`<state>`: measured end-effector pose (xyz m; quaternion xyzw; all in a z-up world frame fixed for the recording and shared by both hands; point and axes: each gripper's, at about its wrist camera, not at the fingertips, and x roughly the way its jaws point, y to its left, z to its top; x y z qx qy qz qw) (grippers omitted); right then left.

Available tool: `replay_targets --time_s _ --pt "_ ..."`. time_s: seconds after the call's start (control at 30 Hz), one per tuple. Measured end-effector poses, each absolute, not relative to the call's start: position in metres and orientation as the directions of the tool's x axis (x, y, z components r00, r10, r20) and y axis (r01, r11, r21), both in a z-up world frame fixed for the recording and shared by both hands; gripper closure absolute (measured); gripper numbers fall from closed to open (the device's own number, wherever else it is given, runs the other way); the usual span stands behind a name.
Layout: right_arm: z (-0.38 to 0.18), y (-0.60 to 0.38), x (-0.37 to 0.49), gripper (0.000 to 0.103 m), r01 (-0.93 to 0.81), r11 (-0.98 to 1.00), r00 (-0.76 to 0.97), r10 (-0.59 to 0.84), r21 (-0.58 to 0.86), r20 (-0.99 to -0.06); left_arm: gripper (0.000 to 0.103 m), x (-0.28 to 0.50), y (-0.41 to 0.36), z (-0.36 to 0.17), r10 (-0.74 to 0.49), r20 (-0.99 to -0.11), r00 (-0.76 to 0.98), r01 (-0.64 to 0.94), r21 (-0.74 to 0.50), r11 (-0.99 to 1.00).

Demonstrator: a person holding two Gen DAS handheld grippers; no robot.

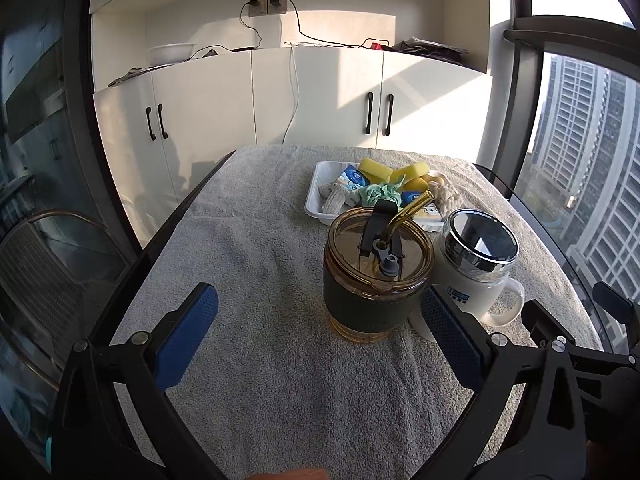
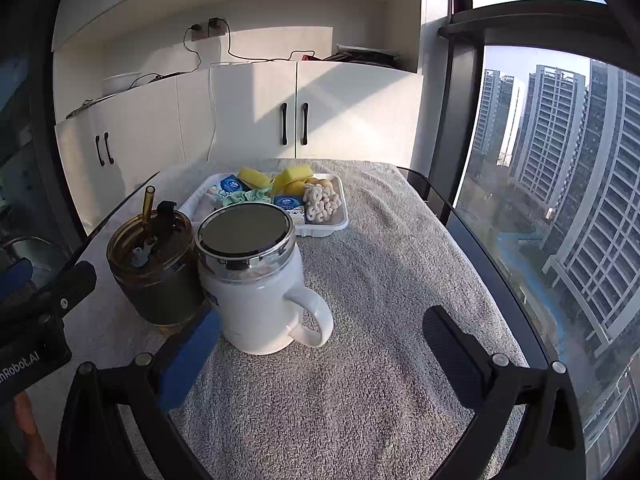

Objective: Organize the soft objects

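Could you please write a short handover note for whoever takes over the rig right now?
Left gripper: open, empty, low over the grey towel.
Right gripper: open, empty.
Soft items (yellow sponges, green scrunchie, white knotted rope, tissue packs) lie in the white plastic tray.
Amber straw tumbler and white lidded mug stand nearer, side by side.
Nothing held; sorting remains.

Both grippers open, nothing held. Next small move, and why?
Probably raise the right gripper over the white lidded mug toward the white plastic tray. The soft items, such as the green scrunchie, lie there behind the mug and the amber straw tumbler.
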<state>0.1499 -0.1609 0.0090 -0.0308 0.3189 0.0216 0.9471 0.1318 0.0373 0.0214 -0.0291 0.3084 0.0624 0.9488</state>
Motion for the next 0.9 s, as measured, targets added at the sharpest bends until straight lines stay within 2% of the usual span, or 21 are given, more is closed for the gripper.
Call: replay_targets --time_s 0.9 --pt "0.0006 -0.1627 0.1503 0.000 -0.065 0.997 0.788 0.023 -0.047 -0.615 0.000 0.1342 0.0355 0.0183 0.109 -0.587 0.802 -0.140 -0.007 0.990"
